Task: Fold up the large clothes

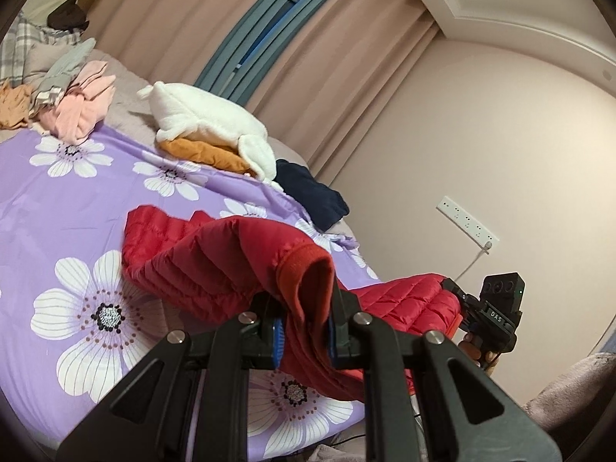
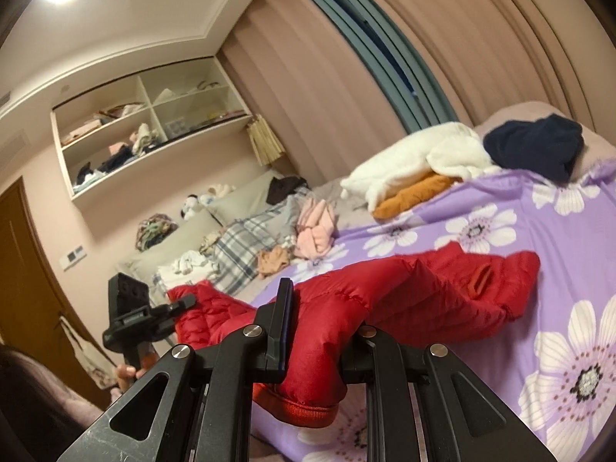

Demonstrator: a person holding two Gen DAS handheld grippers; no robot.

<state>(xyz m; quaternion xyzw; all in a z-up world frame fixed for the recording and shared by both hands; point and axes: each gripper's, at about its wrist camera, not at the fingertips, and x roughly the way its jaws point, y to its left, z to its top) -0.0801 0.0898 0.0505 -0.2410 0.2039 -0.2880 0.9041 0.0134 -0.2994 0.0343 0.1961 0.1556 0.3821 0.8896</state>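
While pinching ribbed cuffs | left gripper, right gripper | quilted red jacket

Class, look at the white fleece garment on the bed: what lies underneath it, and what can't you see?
Under the white fleece garment lies an orange garment, its edge sticking out on the purple floral sheet. How far the orange garment reaches beneath, and anything below it, is covered.
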